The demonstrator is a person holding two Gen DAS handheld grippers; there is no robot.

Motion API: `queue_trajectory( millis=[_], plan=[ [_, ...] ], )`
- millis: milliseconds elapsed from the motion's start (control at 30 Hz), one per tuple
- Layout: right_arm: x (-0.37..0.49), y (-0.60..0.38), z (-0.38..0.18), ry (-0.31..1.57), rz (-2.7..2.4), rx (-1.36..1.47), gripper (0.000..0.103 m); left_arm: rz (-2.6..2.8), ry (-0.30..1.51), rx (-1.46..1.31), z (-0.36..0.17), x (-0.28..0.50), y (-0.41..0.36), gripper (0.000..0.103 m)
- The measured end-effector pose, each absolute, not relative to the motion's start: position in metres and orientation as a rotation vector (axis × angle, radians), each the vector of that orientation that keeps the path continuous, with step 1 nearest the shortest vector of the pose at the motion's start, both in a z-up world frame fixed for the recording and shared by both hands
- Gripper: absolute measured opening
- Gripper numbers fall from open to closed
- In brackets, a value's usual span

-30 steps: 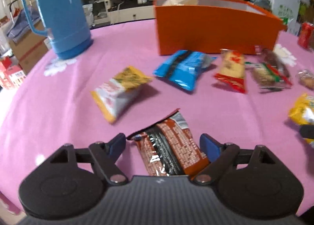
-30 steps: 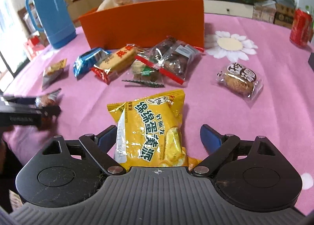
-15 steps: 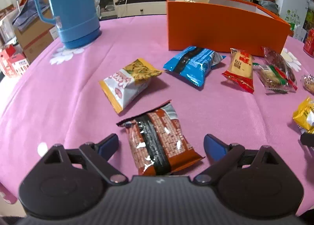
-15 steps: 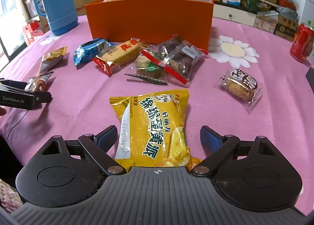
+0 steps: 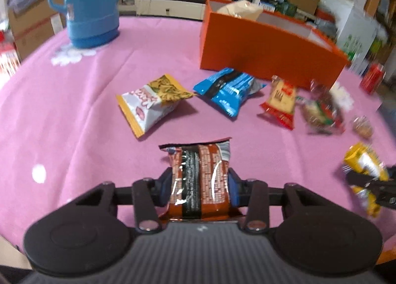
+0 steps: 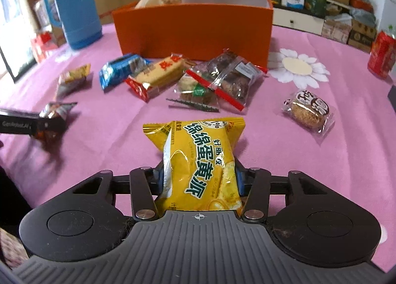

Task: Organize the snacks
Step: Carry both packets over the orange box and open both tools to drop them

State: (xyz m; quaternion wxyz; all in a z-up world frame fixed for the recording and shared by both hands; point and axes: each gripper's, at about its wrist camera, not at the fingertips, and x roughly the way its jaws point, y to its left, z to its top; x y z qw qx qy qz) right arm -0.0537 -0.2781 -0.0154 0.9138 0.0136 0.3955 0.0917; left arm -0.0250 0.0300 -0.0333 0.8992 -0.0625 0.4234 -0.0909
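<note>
The left hand-held gripper (image 5: 200, 186) pinches a brown foil snack packet with a black stripe (image 5: 199, 180) between its blue pads, just over the pink-covered counter (image 5: 74, 123). The right hand-held gripper (image 6: 200, 180) is pressed onto a yellow plastic cake packet with green lettering (image 6: 200, 167). Ahead of both stands the open orange rectangular box (image 6: 193, 29); between it and the right hand-held gripper lie a red-edged biscuit bar (image 6: 158, 76) and clear cookie bags (image 6: 222, 81). A blue crinkled wrapper (image 5: 227, 89) lies just before the box.
</note>
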Motion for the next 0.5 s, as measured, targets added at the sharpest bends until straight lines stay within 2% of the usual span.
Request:
queue_trajectory(
  millis=[300,500],
  plan=[
    [-0.05,-0.292,0.015,0.666,0.154,0.177,0.031,-0.245,0.831,-0.191,-0.007,-0.006,0.026,0.042],
    [0.004,-0.285,0.067,0.53,0.174,0.148,0.031,-0.299,0.694,-0.198,0.056,0.078,0.0,0.042]
  ],
)
